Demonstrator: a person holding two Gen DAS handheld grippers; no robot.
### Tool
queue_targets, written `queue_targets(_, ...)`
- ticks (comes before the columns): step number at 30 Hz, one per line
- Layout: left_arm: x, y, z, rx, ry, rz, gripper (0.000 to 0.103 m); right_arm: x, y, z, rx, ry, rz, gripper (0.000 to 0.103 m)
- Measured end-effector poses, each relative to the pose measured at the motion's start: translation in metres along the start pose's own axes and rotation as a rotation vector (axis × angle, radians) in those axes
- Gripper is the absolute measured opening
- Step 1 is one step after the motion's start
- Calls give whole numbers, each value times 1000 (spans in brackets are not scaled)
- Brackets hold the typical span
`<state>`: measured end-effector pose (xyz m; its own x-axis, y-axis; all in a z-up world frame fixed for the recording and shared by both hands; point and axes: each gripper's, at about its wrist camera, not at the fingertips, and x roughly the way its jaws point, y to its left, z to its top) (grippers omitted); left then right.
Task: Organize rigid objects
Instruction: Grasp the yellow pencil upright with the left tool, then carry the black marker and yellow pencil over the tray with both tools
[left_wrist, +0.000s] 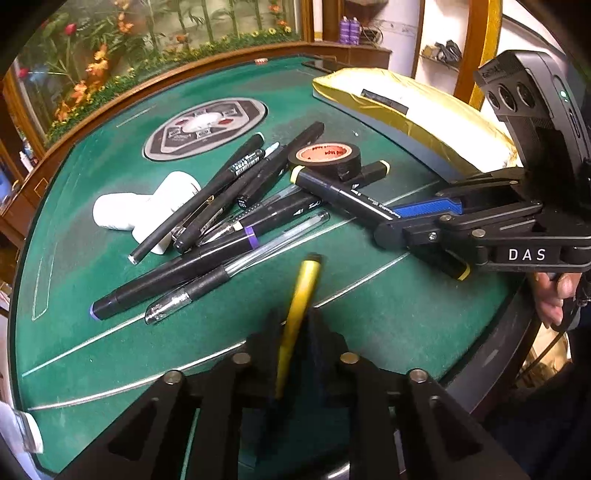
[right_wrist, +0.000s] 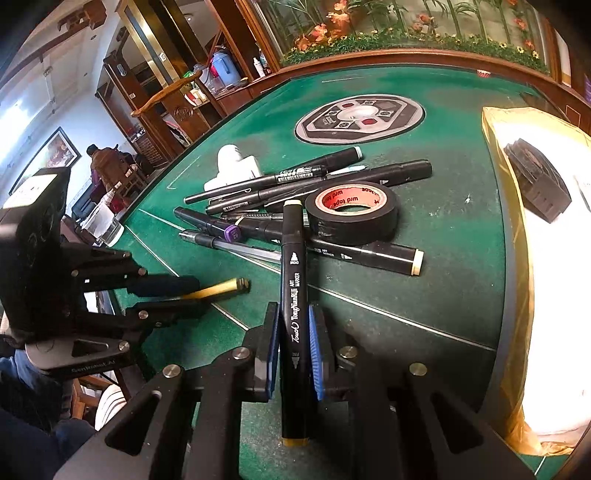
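My left gripper (left_wrist: 295, 325) is shut on a yellow pen (left_wrist: 300, 295) that sticks forward over the green felt table (left_wrist: 388, 314); the right wrist view shows this left gripper (right_wrist: 192, 295) holding the yellow pen (right_wrist: 218, 289) just above the felt. My right gripper (right_wrist: 294, 332) is shut on a black art marker (right_wrist: 293, 280) with pale yellow ends, its far end resting on the pile. A heap of black markers and pens (left_wrist: 221, 206) lies mid-table, with a roll of black tape (right_wrist: 352, 214) on top. Two white bottles (left_wrist: 122, 214) lie beside it.
A gold-wrapped box (right_wrist: 517, 258) with a black object (right_wrist: 535, 184) on it fills the table's right side. A round control panel (left_wrist: 205, 127) sits in the table's centre. A glass (right_wrist: 105, 221) stands near the left edge. A wooden rail and flower display lie beyond.
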<state>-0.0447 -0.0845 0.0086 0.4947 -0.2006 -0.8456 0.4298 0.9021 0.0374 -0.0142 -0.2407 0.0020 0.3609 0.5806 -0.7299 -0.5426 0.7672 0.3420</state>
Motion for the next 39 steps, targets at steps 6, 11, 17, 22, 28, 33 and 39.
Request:
queue_targets(6,-3,15,2,-148,-66,-68,10,-1,1,0,-9,-4,-9,14)
queue_targets(11,-4,22,7,-195,-85,-83,10,-4,4,-1,-27,-24,-4,14)
queue_targets(17,-6,29,9,-250,-115,-96,10,-7,5,-3,-35,-44,-6,14)
queue_targets(22,-12,33,13,-293,-149,-105,10,-10,5,-3,-33,-58,-4,14)
queue_targets(28,-17,31,23,-304,-171,-112,10,-15,4,-5,-32,-74,-6,14)
queue_targets(33,-22,27,37,-310,-189,-140,10,-29,-1,-6,0,-149,-7,14)
queue_targets(39,-29,12,56,-289,-206,-160,10,-45,-15,-8,84,-224,9,14)
